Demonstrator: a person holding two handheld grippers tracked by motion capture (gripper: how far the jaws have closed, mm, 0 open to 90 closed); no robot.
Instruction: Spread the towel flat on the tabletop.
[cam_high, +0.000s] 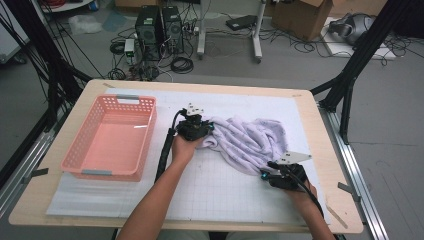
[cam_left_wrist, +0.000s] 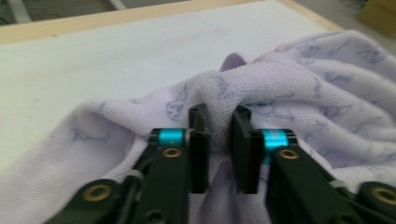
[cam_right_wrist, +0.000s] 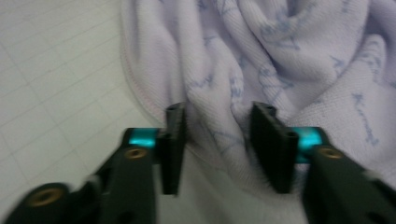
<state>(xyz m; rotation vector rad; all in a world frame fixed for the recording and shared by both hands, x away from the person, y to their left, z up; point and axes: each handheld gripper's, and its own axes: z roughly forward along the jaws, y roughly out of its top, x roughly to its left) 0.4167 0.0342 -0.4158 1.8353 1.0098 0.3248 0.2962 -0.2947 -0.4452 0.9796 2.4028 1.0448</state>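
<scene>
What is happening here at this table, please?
A person works on a crumpled lilac cloth lying on the white mat, with a gripper in each hand. The left gripper has pinched a fold at the cloth's left end. The right gripper straddles a fold at the near right edge, jaws apart. The pink basket beside it holds nothing.

Robotics lab: black frame rig round worktop, two PC towers w/ cable tangle on floor, cardboard boxes, grid mat.
</scene>
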